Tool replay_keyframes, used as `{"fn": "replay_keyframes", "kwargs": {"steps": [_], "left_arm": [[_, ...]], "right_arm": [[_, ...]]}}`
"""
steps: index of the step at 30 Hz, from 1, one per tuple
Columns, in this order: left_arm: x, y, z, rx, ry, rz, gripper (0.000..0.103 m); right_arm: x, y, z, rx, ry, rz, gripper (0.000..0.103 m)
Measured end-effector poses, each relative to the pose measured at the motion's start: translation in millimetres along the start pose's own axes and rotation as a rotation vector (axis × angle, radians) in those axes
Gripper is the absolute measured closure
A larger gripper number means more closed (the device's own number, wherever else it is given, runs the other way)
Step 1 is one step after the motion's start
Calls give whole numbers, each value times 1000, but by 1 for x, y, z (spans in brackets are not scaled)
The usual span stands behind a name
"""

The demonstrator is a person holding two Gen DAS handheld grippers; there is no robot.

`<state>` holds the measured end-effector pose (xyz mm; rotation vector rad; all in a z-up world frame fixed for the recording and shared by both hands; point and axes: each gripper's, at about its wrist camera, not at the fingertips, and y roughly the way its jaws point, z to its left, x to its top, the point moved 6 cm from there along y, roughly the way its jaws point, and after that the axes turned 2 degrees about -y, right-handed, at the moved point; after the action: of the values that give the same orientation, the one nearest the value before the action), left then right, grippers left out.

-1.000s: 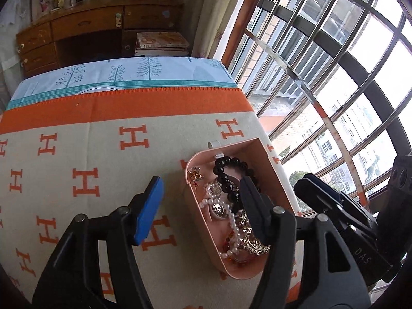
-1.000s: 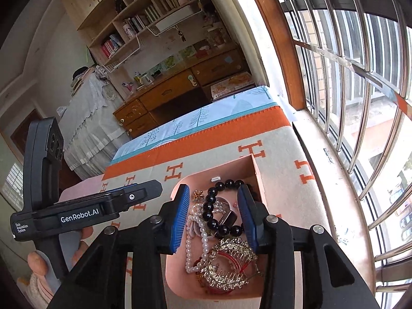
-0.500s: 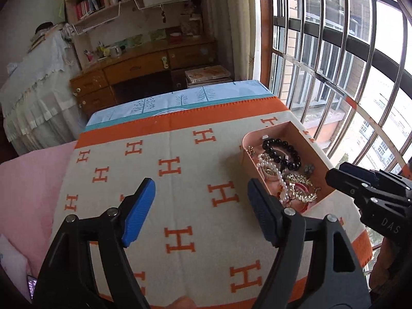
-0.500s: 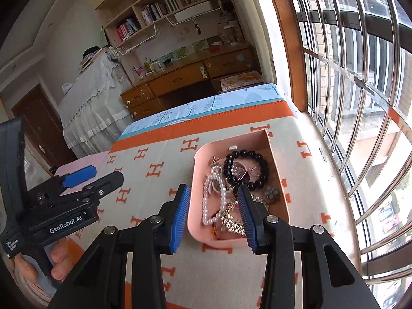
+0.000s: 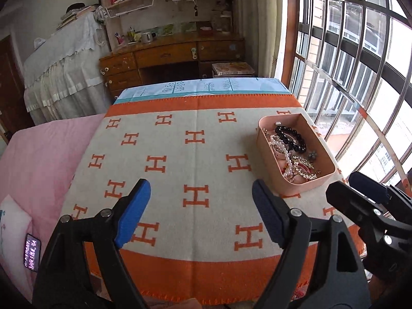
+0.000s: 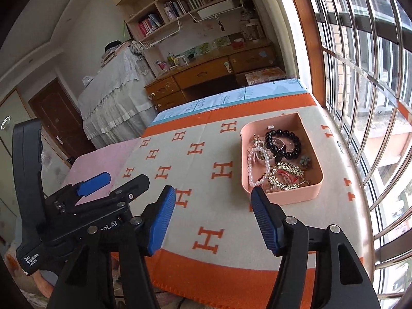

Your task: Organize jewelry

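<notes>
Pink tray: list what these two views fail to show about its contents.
- Left wrist view: the pink tray near wall hides the jewelry lying lowest behind it.
- Both views: the pearl strand and gold pieces overlap, so separate items cannot be counted.
- Small grey charm: too small to identify.

The left hand-held gripper (image 5: 200, 211) hangs above the blanket (image 5: 180, 170), its 2 blue-padded fingers (image 5: 132, 212) spread wide with nothing between them. The blanket is beige with orange H marks and orange borders. A pink tray (image 5: 306, 189) sits on it near the window side, holding a black bead bracelet (image 5: 291, 137), a pearl strand (image 5: 282, 152) and gold pieces (image 5: 303, 166). The right hand-held gripper (image 5: 360, 193) shows at the right edge, just beside the tray's near corner. A phone (image 5: 32, 256) lies lit on the pink bedding (image 5: 38, 154).
</notes>
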<state>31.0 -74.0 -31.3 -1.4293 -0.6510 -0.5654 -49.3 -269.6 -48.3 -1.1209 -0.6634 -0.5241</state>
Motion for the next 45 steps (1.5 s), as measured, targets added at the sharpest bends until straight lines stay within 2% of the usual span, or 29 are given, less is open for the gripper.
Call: {"fn": "replay_keyframes", "kwargs": {"steps": [3,6,17,45], "left_arm": [[-2,-9,0,-24,-19,-14,23],[-2,-17,0,-25,-25,-28,23],[-8,-26,2,-13,-32,-24,24],[-12,-20,9,-11,-42,0,24]], "right_arm": [[2,-13,12,-18,-19,-26,30],[0,-19,20,-15,-26,-18,27],[5,-20,18,-18,-18,-15,26],[9,-19,14,-18,-18,-6,26]]}}
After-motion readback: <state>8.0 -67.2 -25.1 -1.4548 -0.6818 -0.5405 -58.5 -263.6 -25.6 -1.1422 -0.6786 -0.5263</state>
